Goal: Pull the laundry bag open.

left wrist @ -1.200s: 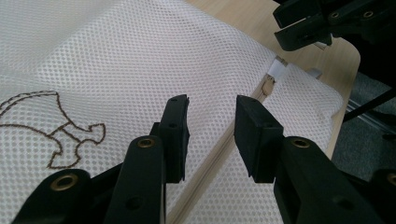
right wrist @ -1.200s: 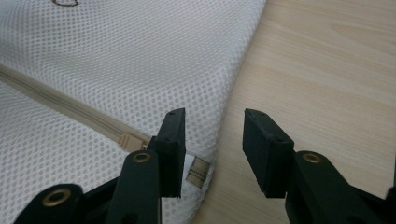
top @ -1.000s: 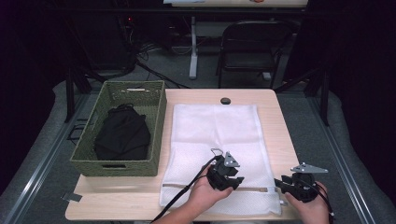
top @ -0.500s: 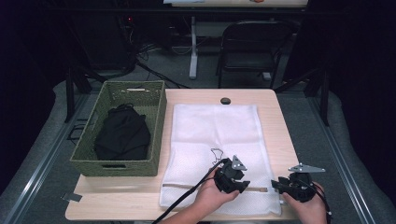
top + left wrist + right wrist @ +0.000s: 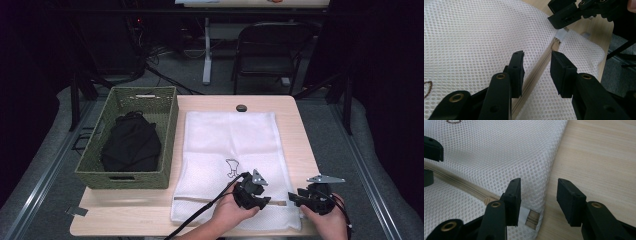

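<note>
A white mesh laundry bag [image 5: 230,135] lies flat on the wooden table [image 5: 295,130], its beige zipper [image 5: 200,200] running along near the front edge. My left gripper [image 5: 266,200] hovers over that zipper [image 5: 546,57]. Its jaws stand open [image 5: 537,56], one on each side of the zipper line. The white tab [image 5: 561,35] at the zipper's end lies just past them. My right gripper [image 5: 292,197] is at the bag's right front corner [image 5: 541,202]. Its jaws [image 5: 539,185] have just been opening; the mesh edge lies below them, ungripped.
A green woven basket [image 5: 125,177] holding a black garment [image 5: 131,145] stands at the table's left. A small black round object [image 5: 242,107] sits at the far edge, and a folding chair [image 5: 270,55] stands behind the table. Bare wood [image 5: 599,150] runs right of the bag.
My left gripper has shifted a little to the right and toward the front edge, closer to the right gripper. The right hand has stayed in place.
</note>
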The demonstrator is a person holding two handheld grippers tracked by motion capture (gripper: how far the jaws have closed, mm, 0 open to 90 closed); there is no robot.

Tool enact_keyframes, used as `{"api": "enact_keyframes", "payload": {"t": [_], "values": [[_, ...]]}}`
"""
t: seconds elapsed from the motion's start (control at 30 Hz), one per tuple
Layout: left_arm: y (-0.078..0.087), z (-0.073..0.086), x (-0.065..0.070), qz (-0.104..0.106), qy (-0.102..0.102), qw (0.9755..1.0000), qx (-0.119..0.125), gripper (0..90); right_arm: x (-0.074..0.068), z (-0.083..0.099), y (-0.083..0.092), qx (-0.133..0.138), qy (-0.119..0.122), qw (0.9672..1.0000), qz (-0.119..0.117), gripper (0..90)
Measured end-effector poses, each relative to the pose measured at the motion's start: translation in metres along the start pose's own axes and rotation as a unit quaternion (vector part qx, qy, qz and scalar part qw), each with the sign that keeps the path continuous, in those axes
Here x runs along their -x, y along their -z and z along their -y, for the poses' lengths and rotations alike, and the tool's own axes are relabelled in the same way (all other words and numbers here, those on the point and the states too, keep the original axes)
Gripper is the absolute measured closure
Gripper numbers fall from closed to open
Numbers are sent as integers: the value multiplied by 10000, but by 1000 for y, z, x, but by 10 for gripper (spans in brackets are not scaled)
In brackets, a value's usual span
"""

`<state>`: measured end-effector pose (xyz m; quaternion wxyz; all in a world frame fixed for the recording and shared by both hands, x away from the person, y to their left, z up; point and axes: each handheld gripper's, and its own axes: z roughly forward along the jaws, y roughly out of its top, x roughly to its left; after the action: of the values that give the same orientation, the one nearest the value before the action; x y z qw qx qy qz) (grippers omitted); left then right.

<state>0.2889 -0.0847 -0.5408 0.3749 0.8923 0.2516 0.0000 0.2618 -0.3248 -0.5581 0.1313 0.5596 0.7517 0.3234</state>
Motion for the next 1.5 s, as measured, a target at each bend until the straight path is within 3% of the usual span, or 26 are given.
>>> {"api": "enact_keyframes", "payload": {"t": [0.63, 0.93, 1.2, 1.5], "values": [[-18, 5, 7, 11, -149, 9997, -204, 623, 2, -2, -7, -81, -306, 9991, -265, 547], [-17, 5, 7, -20, -196, 9996, -195, 603, -2, -2, -11, -229, -58, 9996, -155, 661], [-15, 5, 7, -34, -200, 9996, -172, 589, -7, -3, -13, -284, 175, 9994, -85, 816], [-16, 4, 8, -14, -177, 9997, -164, 628, -5, -5, -9, -174, 76, 9996, -219, 876]]}}
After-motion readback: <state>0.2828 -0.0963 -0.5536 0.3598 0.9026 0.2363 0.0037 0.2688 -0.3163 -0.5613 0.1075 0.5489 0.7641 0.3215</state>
